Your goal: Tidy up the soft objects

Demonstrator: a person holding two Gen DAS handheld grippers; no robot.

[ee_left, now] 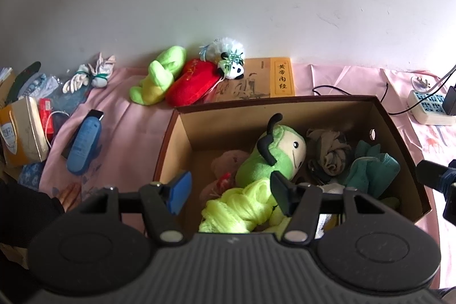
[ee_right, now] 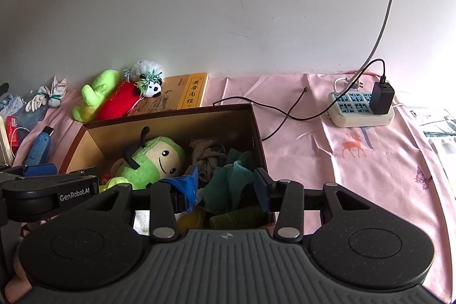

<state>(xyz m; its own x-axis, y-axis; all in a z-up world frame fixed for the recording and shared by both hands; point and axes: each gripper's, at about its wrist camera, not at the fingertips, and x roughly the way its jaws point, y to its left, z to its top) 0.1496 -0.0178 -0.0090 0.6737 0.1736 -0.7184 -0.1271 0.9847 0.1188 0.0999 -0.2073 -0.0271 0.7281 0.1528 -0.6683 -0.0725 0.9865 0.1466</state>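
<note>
1. The left gripper (ee_left: pixel 232 194) hangs released over the near left part of the cardboard box (ee_left: pixel 182 138), nothing between its pads.
2. The right gripper (ee_right: pixel 225 185) is likewise spread and holds nothing, above the box's near right corner.
3. Inside the box lie a green caterpillar plush (ee_left: pixel 270 158), yellow-green yarn (ee_left: pixel 239 210), a grey rolled cloth (ee_left: pixel 332 151) and a teal mesh puff (ee_left: pixel 370 167).
4. Beyond the box's far edge, against the wall, sit a green plush (ee_left: pixel 159 76), a red pouch (ee_left: pixel 193 83), a panda toy (ee_left: pixel 233 67) and a yellow book (ee_left: pixel 270 79).
5. A power strip (ee_right: pixel 360 110) lies toward the pink bedsheet's (ee_right: pixel 356 175) far right edge.
</note>
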